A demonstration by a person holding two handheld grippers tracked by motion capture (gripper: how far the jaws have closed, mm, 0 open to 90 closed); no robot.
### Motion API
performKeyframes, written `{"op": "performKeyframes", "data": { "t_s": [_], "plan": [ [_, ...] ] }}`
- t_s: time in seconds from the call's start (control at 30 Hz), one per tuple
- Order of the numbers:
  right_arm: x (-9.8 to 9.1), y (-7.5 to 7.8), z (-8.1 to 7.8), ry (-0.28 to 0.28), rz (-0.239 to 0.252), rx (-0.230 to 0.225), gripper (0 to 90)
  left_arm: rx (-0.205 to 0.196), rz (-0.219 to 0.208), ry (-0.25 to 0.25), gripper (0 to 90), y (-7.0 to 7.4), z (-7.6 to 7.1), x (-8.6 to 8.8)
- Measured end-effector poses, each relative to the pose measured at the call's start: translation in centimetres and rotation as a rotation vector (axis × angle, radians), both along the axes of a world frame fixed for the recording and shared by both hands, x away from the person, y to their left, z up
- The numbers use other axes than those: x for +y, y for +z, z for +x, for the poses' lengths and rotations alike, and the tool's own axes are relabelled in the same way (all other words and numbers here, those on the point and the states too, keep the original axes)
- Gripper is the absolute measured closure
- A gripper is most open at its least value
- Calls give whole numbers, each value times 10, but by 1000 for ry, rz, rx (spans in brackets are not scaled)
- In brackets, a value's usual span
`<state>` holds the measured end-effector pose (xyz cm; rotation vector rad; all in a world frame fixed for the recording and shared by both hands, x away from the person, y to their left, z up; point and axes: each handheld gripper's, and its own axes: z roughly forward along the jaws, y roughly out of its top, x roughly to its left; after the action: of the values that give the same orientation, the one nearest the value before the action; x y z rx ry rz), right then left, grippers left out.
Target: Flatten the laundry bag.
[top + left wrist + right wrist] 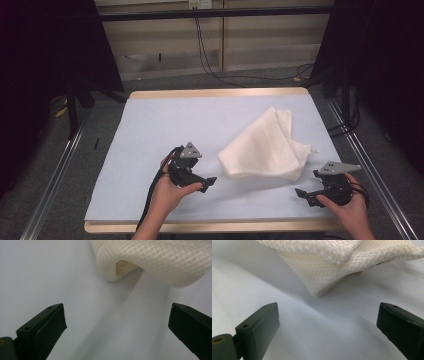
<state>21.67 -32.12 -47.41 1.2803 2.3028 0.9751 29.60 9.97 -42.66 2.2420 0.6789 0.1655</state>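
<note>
A cream waffle-weave cloth (267, 145) lies loosely folded on the pale blue mat (150, 130), right of the middle. My left gripper (209, 183) rests near the front, just left of the cloth's near corner, its jaws open with nothing between them. In the left gripper view the cloth's folded corner (117, 272) lies ahead of the open gripper (117, 322). My right gripper (301, 193) sits at the front right, pointing left towards the cloth, open with nothing held. The right gripper view has a cloth corner (319, 290) just beyond the open gripper (328, 320).
The mat covers a wooden table (220, 93) with metal rails (55, 175) along both sides. Black stands (75, 100) and cables (210, 60) sit on the floor beyond the far edge. Bare mat stretches left of the cloth.
</note>
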Motion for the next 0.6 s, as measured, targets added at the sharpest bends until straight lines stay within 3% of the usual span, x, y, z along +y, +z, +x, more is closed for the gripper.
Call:
{"op": "performKeyframes", "data": {
  "t_s": [0.07,0.1,0.27,0.4,0.43,0.6],
  "plan": [
    [1,0,1,-6,-4,4,40,2,13,-20,8,2,-1,-5],
    [1,0,1,-3,-6,-1,39,6,-7,-25,8,1,-1,-7],
    [2,0,2,-19,-4,-3,39,15,-8,-37,8,1,-2,-10],
    [3,0,2,-20,-7,-4,44,2,14,-46,8,4,-4,-13],
    [3,0,2,-24,-5,-4,45,3,-13,-49,9,4,-5,-15],
    [4,0,3,-24,-7,-6,53,-5,-13,-62,9,6,-6,-20]
  ]
}}
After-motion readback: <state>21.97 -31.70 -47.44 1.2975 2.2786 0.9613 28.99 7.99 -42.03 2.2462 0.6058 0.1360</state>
